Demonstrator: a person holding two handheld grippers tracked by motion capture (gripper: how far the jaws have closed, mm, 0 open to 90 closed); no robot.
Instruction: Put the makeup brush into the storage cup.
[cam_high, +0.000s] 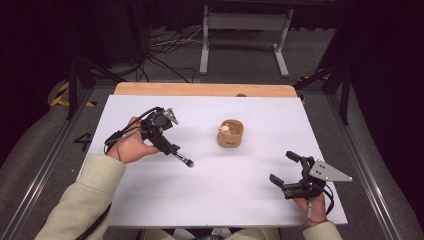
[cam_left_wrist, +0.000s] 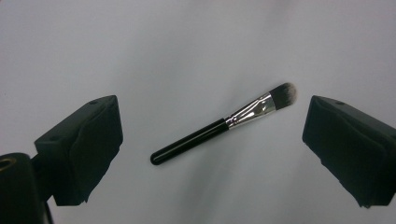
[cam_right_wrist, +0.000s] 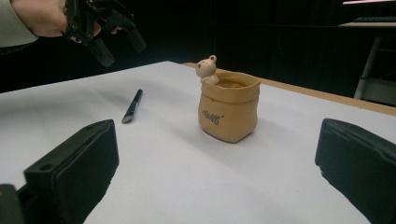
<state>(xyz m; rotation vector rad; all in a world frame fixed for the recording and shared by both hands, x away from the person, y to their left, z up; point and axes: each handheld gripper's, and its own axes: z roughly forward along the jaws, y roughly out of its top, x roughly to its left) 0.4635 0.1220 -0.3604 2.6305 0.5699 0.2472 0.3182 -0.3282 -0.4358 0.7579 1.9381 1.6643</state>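
Makeup brush (cam_left_wrist: 223, 125) is the item in hand's reach, listed last below by size.

Table (cam_high: 210, 200): white top with a wooden edge along the far side. Everything listed rests on it or hangs over it.

My left claw (cam_high: 176, 150): held above the table's left half, tilted down toward the brush. Its own view has both black jaws spread wide, one at each side of the frame, with nothing between them but the brush lying on the white surface below. From my right claw's view it hangs clear of the table, not touching the brush.

My right claw (cam_high: 284, 168): low over the near right corner, grey three-cornered plate on top. Jaws wide apart, gripping nothing, aimed at the pot.

Pot (cam_right_wrist: 228, 111): tan, sack-shaped, upright near the table's centre, with small dark lettering on its side and a little bear figure (cam_right_wrist: 206, 68) perched at its rim. Well apart from both claws.

Brush again: black handle, silver ferrule, dark bristles paling at the tip. It lies flat on the table to the left of the pot, under my left claw, free of both jaws.
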